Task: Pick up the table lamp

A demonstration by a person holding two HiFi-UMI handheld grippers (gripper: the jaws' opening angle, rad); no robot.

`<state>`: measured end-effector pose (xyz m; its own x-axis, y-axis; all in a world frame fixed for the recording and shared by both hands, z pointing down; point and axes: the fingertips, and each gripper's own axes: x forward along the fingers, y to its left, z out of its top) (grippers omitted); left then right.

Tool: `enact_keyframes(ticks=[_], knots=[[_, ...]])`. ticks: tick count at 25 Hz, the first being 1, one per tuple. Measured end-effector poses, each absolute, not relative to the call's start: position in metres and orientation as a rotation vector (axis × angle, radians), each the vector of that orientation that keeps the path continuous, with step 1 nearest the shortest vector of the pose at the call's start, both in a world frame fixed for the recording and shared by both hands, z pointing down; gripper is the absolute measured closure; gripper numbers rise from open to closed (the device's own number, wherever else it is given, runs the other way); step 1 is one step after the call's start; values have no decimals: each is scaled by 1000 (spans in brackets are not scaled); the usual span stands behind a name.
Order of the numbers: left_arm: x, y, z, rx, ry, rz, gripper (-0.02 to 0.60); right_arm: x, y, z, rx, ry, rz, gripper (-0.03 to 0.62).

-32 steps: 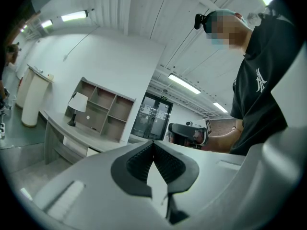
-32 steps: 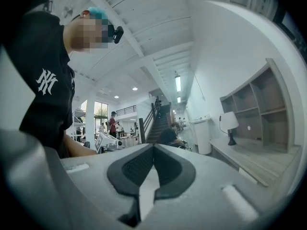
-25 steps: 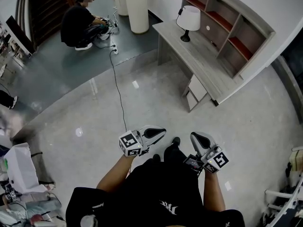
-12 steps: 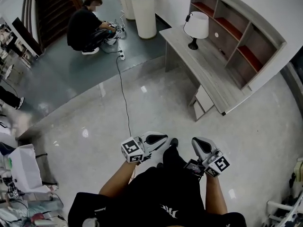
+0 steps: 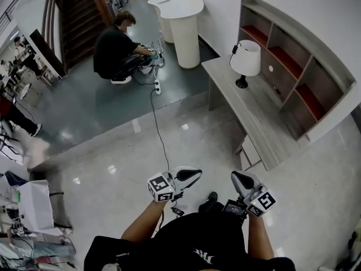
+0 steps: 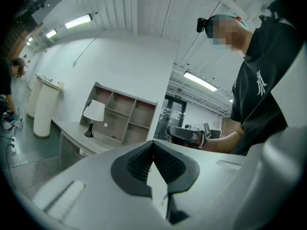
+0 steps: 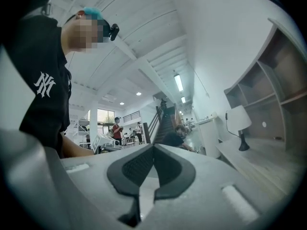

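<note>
The table lamp, white shade on a black stem and base, stands upright on the grey desk at the upper right of the head view. It also shows small in the left gripper view, lamp, and in the right gripper view, lamp. My left gripper and right gripper are held close to my body at the bottom, far from the lamp. Both have their jaws shut with nothing between them.
A shelf unit with red-backed compartments stands behind the desk. A white pedestal table is to the desk's left. A person crouches by a power strip, from which a black cable runs across the glossy floor toward me.
The desk and lamp have shifted lower and rightward in the head view and look larger. Both grippers stay shut, held in front of my body.
</note>
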<state>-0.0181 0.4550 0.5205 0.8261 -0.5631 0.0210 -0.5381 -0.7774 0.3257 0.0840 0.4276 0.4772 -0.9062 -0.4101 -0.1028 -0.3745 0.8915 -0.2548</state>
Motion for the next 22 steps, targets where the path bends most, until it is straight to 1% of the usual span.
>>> enact_keyframes(ticks=[6, 11, 22], knots=[[-17, 388, 504, 2702, -883, -88, 583, 82, 359, 462, -517, 2903, -315, 592], [-30, 345, 485, 2707, -941, -99, 581, 77, 317, 450, -478, 2900, -326, 592], [-34, 281, 497, 2648, -972, -156, 581, 75, 250, 477, -451, 2922, -389, 592]])
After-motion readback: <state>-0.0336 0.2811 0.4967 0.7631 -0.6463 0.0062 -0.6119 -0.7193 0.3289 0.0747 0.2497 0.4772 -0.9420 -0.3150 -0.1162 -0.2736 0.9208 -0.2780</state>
